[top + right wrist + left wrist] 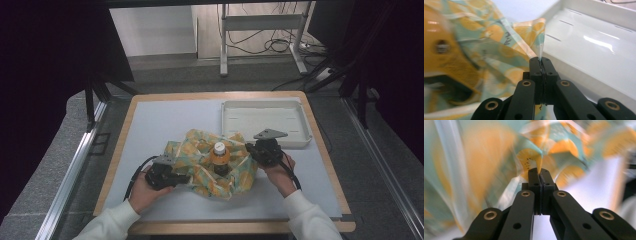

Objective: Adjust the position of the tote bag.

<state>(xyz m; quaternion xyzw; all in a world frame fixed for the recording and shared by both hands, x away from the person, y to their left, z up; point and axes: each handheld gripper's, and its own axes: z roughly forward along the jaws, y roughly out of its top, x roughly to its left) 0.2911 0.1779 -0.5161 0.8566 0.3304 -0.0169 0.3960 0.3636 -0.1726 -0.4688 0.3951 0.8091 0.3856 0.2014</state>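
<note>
A teal cloth with an orange-slice print lies crumpled at the table's middle, bunched around an orange bottle with a white cap that stands upright in it. My left gripper is at the cloth's left edge, shut on a fold of the cloth. My right gripper is at the cloth's right edge, shut on a thin corner of the cloth. In the right gripper view the orange bottle looms blurred at the left.
A white shallow tray sits at the back right of the grey mat, just behind my right gripper; its wall runs close beside the jaws. A metal stand and cables lie on the floor beyond the table.
</note>
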